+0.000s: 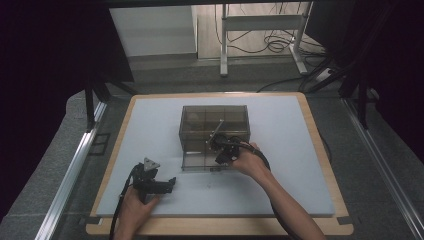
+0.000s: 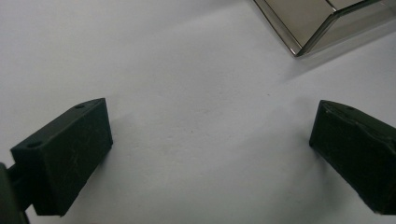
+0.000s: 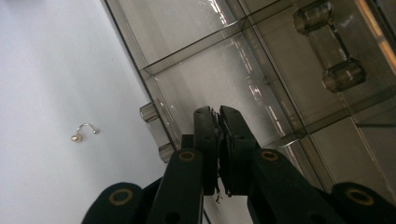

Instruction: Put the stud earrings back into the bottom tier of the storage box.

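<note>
A smoky clear box (image 1: 200,117) with divided compartments stands at the middle of the white mat (image 1: 145,130). My right gripper (image 1: 215,144) hovers over the box's front part, jaws shut; in the right gripper view its tips (image 3: 218,113) press together above a compartment of the box (image 3: 210,60), and I see nothing clearly held. A small hooked earring with a pale bead (image 3: 83,132) lies on the mat beside the box. My left gripper (image 1: 171,183) rests low at the front left, open (image 2: 210,126) over bare mat, with a corner of the box (image 2: 308,23) beyond it.
The mat lies on a wooden board (image 1: 320,150) with carpet around it. A metal rail (image 1: 70,170) runs along the left side, and a desk frame with cables (image 1: 265,35) stands behind the table.
</note>
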